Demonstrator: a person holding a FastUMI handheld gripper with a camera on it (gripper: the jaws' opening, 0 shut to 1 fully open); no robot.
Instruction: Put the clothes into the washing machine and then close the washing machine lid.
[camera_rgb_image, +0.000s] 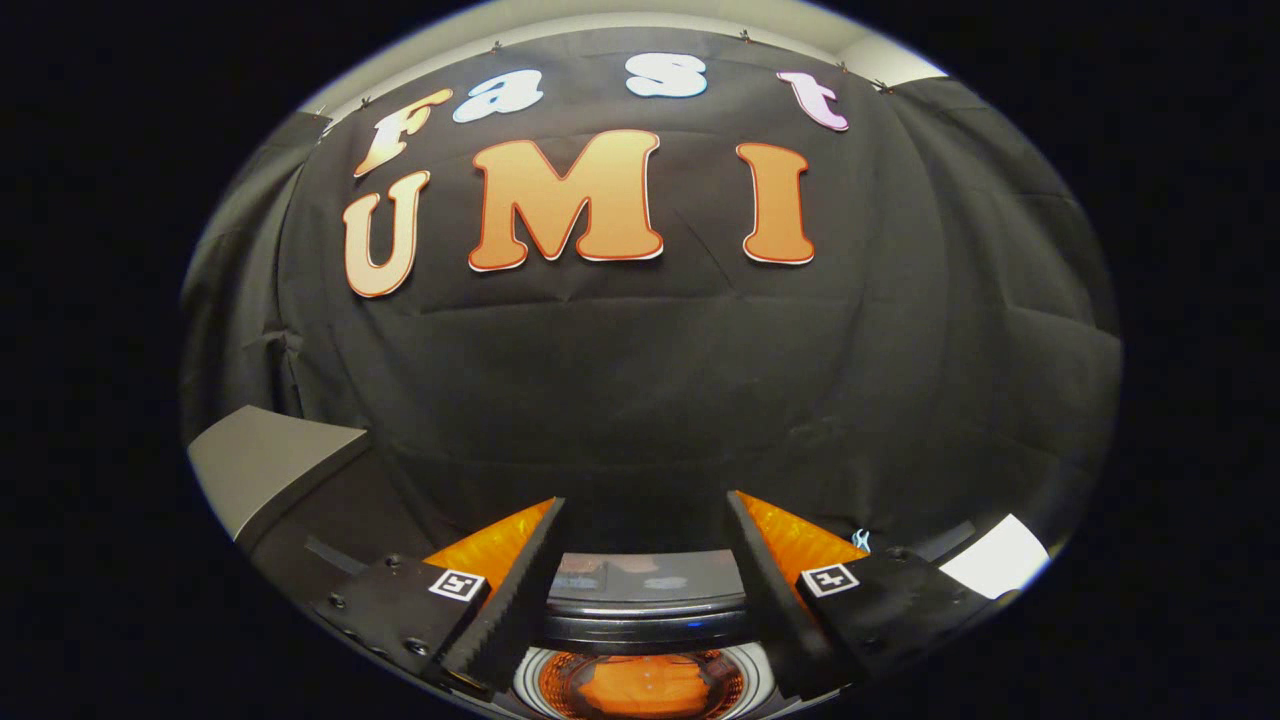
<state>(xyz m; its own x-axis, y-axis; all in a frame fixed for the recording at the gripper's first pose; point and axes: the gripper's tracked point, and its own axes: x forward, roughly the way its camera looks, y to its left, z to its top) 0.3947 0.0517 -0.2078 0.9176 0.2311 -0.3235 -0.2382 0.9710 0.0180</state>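
My gripper (645, 510) is held high and open, its two orange fingers with black ribbed pads (520, 580) spread wide with nothing between them. Below and between the fingers lies the washing machine's round drum opening (640, 685), seen from above, with orange clothing inside it. The machine's grey control panel (645, 580) runs across just beyond the drum, between the fingers. I cannot make out the lid.
The black cloth wall fills everything ahead of the fingers. A grey slanted panel (265, 465) stands to the left of the left finger. A white patch (1000, 555) shows to the right of the right finger.
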